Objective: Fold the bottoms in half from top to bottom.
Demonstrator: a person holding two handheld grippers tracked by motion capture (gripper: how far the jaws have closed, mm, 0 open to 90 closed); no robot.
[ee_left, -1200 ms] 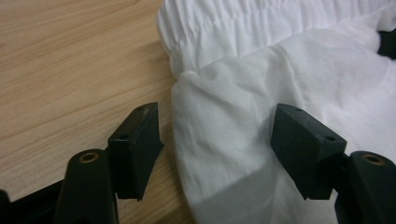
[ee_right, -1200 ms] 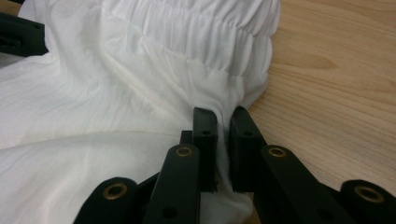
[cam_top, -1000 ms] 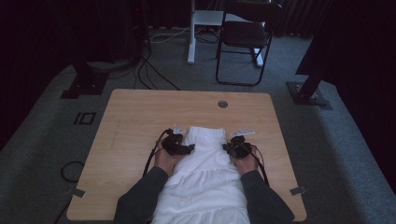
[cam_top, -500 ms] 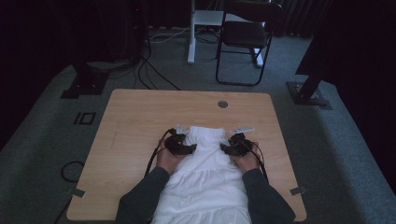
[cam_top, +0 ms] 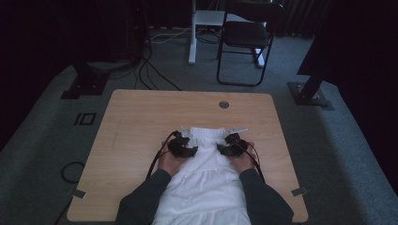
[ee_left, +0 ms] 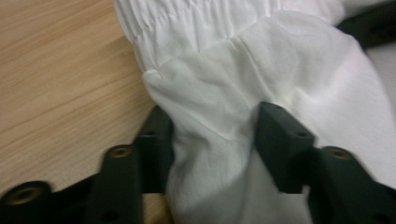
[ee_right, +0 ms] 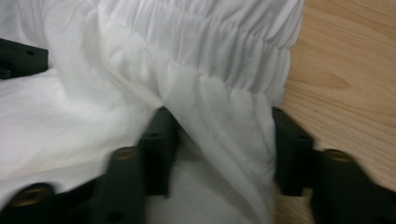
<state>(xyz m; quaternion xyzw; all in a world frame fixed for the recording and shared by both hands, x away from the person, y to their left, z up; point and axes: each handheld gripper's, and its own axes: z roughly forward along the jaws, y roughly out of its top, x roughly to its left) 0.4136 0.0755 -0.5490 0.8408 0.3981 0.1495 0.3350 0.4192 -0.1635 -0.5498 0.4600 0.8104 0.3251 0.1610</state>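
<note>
A white garment [cam_top: 206, 176] with a gathered elastic waistband [cam_top: 206, 134] lies flat on the wooden table [cam_top: 141, 122], its lower part running off the near edge between the person's forearms. My left gripper [cam_top: 184, 146] sits at the garment's left side just below the waistband. In the left gripper view a raised fold of the garment [ee_left: 280, 60] stands between the jaws of my left gripper [ee_left: 215, 116], which have just been closing. My right gripper [cam_top: 229, 145] mirrors it at the right side. Its jaws have also been closing around a fold [ee_right: 224, 121] under the waistband [ee_right: 210, 42].
A round cable hole [cam_top: 224, 104] sits near the table's far edge. A small white tag [cam_top: 239, 129] lies beside the waistband's right corner. Beyond the table stand a black chair [cam_top: 246, 35] and a white post [cam_top: 192, 33], with cables [cam_top: 155, 75] on the carpet.
Both grippers have edged slightly inward over the garment's top corners. The garment itself lies where it did.
</note>
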